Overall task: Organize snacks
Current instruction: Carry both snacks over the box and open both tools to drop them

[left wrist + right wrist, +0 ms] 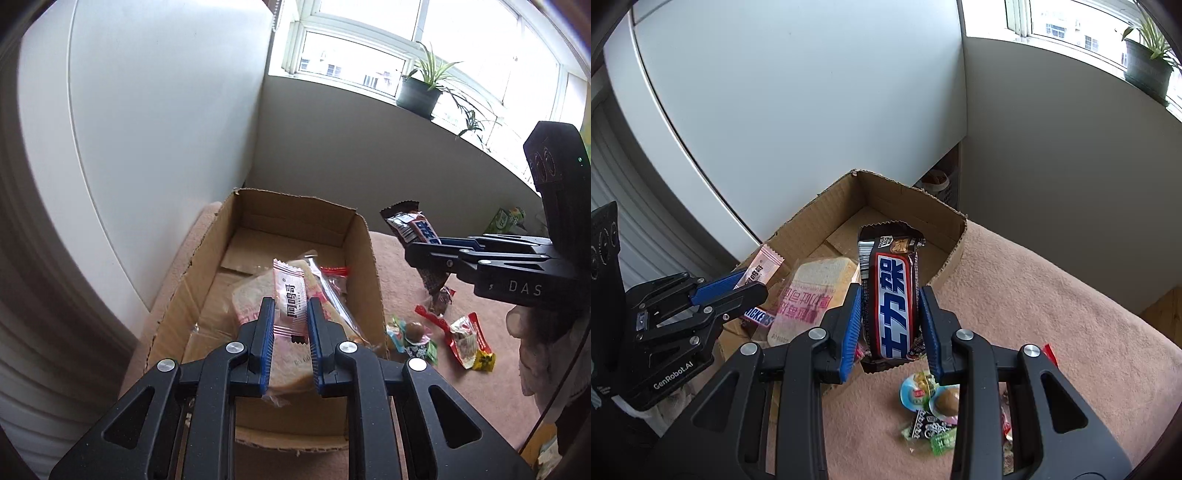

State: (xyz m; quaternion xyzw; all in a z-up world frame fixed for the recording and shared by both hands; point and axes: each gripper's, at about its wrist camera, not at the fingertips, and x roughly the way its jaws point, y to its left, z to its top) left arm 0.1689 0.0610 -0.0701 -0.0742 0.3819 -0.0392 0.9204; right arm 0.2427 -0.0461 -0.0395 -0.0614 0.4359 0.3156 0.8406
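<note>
An open cardboard box [364, 243] [827, 206] sits on a pink cloth. Inside lie a wrapped bread slice [251, 295] [820, 280] and a red-ended packet [334, 277]. My left gripper [290, 317] [746, 280] is shut on a pink sachet [290, 295] [762, 267] and holds it over the box. My right gripper [892, 317] [424, 245] is shut on a brown Snickers bar [892, 295] [413, 225] and holds it above the box's right edge. Another Snickers [759, 316] lies in the box.
Loose candies [413, 338] [931, 402] and a red packet [467, 338] lie on the pink cloth [1052, 295] right of the box. A white cabinet stands behind the box. A potted plant [421, 94] sits on the windowsill. A green carton [506, 219] stands at far right.
</note>
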